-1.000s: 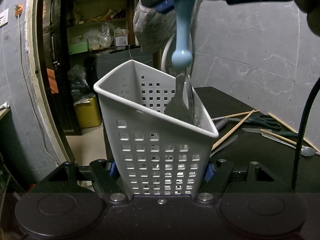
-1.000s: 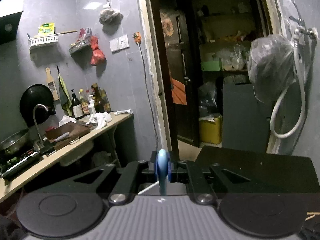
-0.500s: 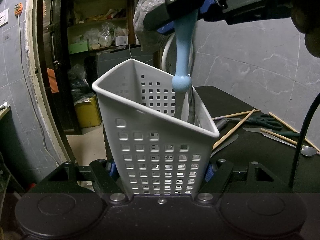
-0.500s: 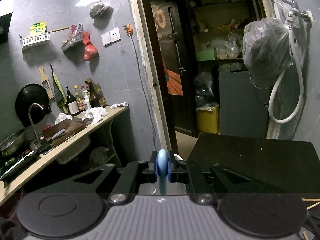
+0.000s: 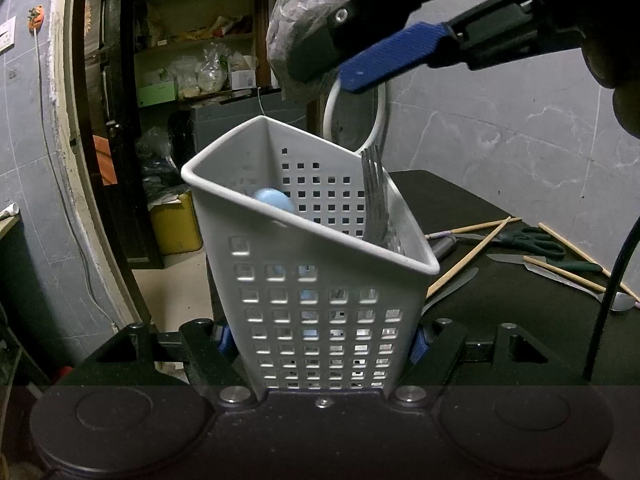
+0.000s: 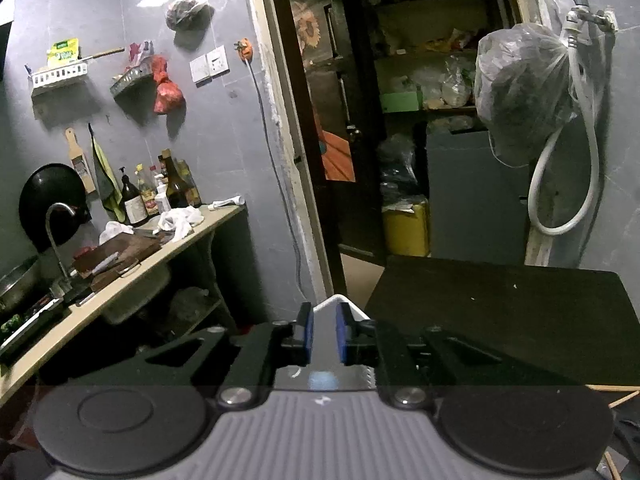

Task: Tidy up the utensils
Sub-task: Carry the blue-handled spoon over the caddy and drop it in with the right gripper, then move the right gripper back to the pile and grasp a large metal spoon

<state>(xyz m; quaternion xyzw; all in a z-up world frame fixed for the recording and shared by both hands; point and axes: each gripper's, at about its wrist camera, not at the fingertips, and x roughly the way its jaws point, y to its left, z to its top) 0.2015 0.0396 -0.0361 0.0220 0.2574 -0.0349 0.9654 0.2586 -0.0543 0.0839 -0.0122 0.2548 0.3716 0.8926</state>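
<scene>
Left wrist view: the left gripper (image 5: 320, 344) clamps the white basket (image 5: 320, 280); the blue-handled utensil (image 5: 274, 202) lies inside, at six o'clock below the right gripper (image 5: 384, 60). Its jaws have just been opening and stand apart, empty; a fork (image 5: 374, 196) leans at the basket's three o'clock.

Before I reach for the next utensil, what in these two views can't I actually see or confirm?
- Blue-handled utensil: left wrist view shows only its rounded end; the white basket wall hides the rest.
- Fork: its lower part is hidden inside the basket.
- Spoon: partly hidden by a black cable.
- Right wrist view: the loose utensils are out of frame; only the basket rim shows between the right gripper jaws.
</scene>
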